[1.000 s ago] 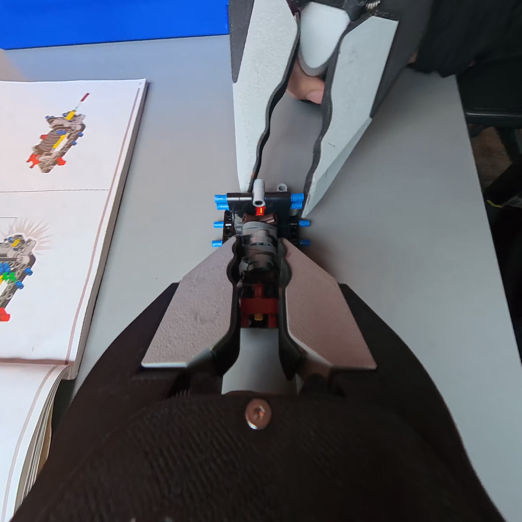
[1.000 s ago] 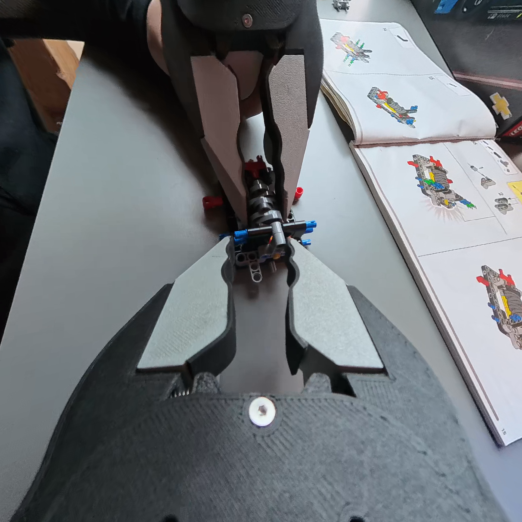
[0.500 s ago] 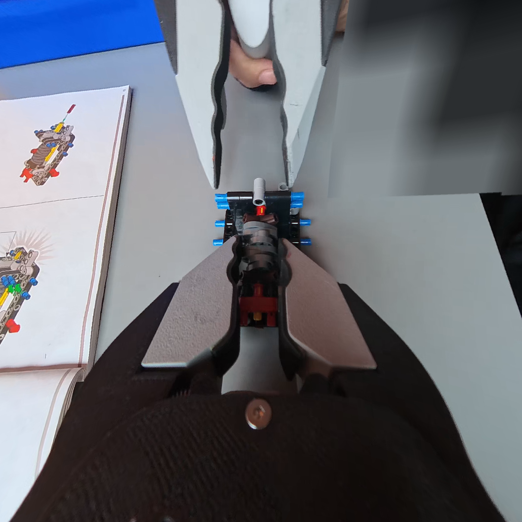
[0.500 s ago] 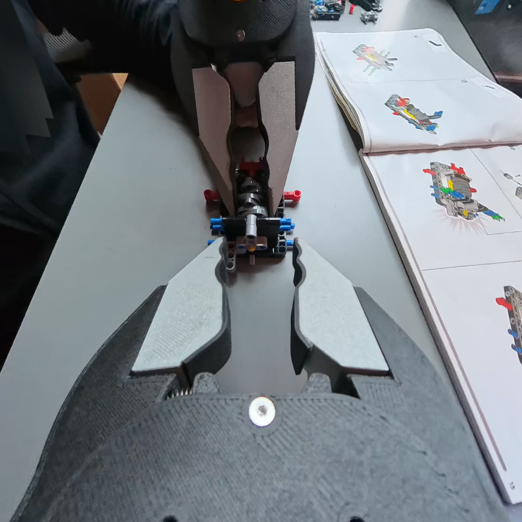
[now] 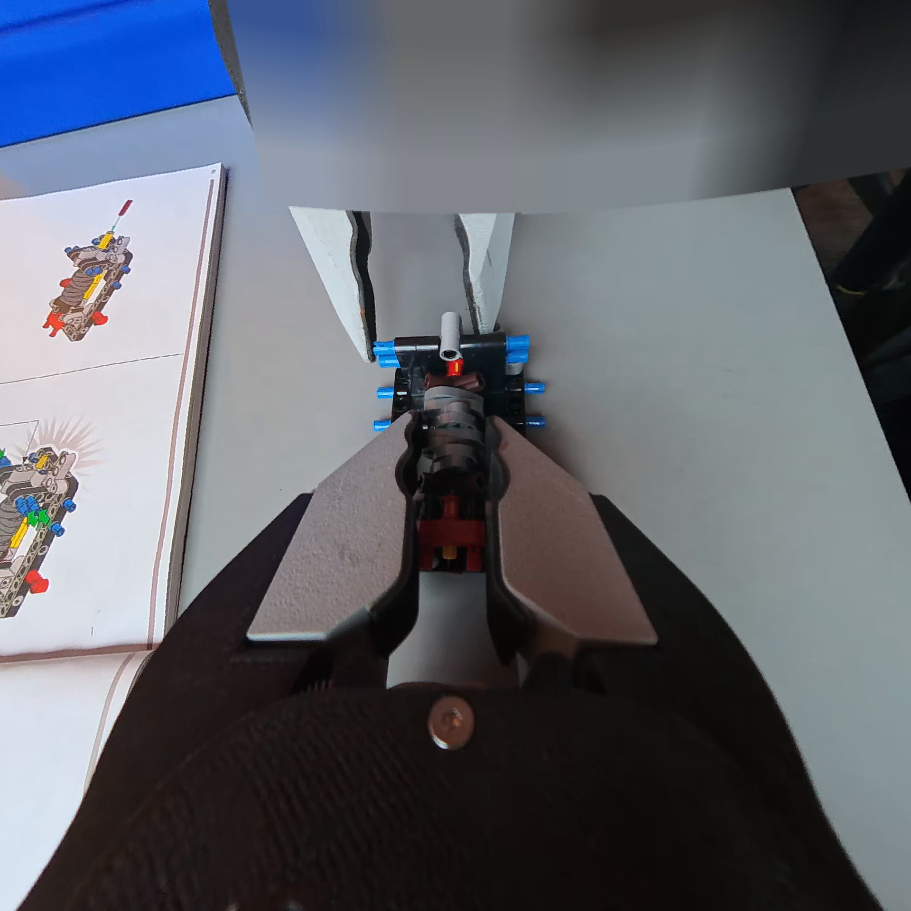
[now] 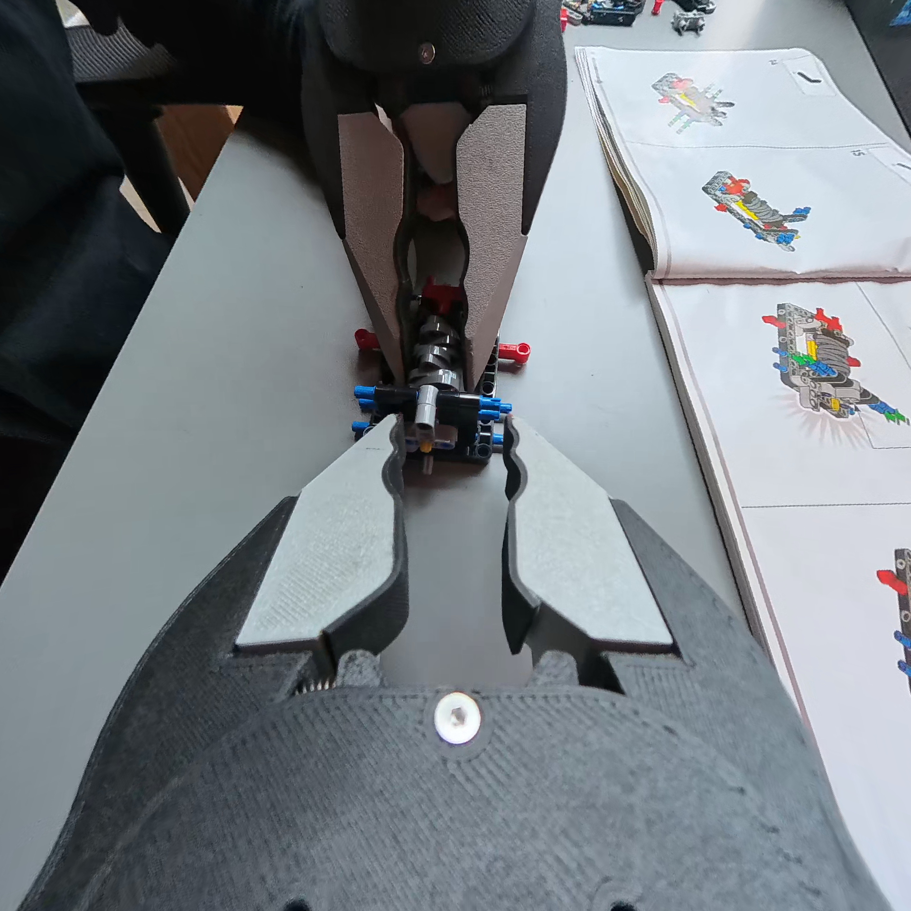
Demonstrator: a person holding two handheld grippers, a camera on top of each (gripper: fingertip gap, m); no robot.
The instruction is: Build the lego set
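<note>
A small lego assembly (image 5: 453,394) lies on the grey table: a black frame with blue pins, a grey coiled core, red parts at one end and a light grey connector (image 5: 450,335) on its cross beam. My left gripper (image 5: 451,424) is shut on the assembly's grey core and holds it down. In the right wrist view the assembly (image 6: 438,394) lies between the two grippers. My right gripper (image 6: 451,421) is open, with its fingertips on either side of the blue-pinned end. It also shows in the left wrist view (image 5: 419,325), across from the left one.
An open instruction booklet (image 5: 98,394) lies left of the assembly in the left wrist view and on the right in the right wrist view (image 6: 788,345). Loose lego parts (image 6: 631,12) lie at the table's far end. A blue surface (image 5: 98,64) lies beyond the table. Less than 4 cm separates the two grippers' tips.
My right gripper has swung round in line with the assembly and moved in, so its open fingertips now flank the blue-pinned end. The left gripper keeps its hold.
</note>
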